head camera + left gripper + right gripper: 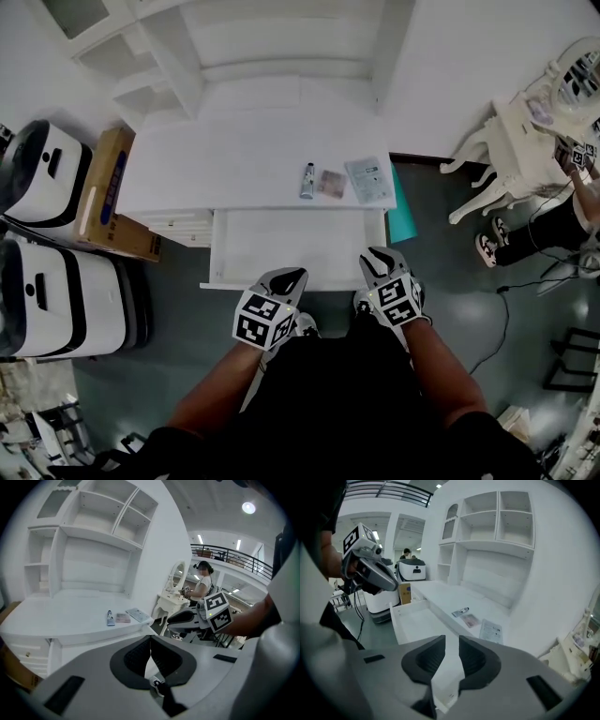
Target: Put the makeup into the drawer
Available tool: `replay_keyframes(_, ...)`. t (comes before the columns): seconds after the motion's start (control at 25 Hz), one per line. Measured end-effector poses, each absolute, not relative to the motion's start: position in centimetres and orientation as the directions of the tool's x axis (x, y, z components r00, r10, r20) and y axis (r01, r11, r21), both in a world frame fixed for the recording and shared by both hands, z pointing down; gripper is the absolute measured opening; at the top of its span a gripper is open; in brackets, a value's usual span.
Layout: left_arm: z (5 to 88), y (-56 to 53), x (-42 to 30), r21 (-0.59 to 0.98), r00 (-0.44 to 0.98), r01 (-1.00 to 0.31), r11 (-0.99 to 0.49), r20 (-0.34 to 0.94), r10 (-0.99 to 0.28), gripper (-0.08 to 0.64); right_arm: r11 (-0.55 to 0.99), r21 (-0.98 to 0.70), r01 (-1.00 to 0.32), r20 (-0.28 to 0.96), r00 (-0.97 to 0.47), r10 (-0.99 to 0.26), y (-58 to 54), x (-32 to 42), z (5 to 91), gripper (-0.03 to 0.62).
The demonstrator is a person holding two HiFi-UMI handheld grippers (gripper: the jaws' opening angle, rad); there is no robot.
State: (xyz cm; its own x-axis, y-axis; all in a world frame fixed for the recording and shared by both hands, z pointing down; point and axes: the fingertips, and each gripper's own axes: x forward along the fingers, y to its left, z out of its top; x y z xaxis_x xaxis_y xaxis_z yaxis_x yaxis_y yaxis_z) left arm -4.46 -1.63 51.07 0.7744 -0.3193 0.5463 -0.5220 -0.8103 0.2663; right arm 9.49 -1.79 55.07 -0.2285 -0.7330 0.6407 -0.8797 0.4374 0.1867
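Closest to you are both grippers, hanging at the front rim of the pulled-out white drawer [291, 246], so here's how I read it. Your left gripper [286, 278] has its jaws pinched together on nothing, and your right gripper [382, 262] has its jaws a narrow crack apart, also with nothing between them. None of the makeup is in yet: the small silver tube with a dark cap [307, 180] lies on the white desk top [216, 159] just behind the drawer's back edge, with a small flat pinkish palette [330, 183] right beside it and a white printed leaflet [368, 178] next along. From the right gripper the tube is ahead and off to the left, from the left one it's ahead and a touch to the right. So neither hand is clearly closer, but the right one's jaws are parted, so I'd guess it goes first. The tube's long axis runs front to back, roughly along your reach, so the jaws should close across its narrow width, though they look like they'd need to open more. Nothing really stands in the way, just the open drawer to reach over, and it looks bare inside. Off to the sides there's a brown cardboard box [108, 197] and two white and black machines [47, 281] on the left, a teal panel [401, 217] by the desk's right end, and another person at a white vanity table [506, 141] far right
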Motion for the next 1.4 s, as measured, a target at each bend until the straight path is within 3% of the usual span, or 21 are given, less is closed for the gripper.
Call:
replay_keyframes(0.52,52.4,-7.0,-3.1,0.258,0.668,-0.685,-0.681,0.596,-0.446,0.011,0.602,0.338,-0.724,0.787,-0.133,-0.603,-12.4,15.9,64.9,0.129)
replay_keyframes(0.84,53.3,-7.8,-2.8,0.255,0.615,-0.739,-0.624,0.633,-0.47,0.011,0.695,0.399,-0.598,0.822,-0.104,-0.561,-16.9,17.3,68.3,0.207)
replay_keyframes(1.4,54.1,-7.8,-2.6,0.282,0.607,-0.75,-0.598,0.651,-0.455,0.011,0.73,0.404,-0.552,0.826,-0.124,-0.551,-17.9,16.9,70.1,0.209)
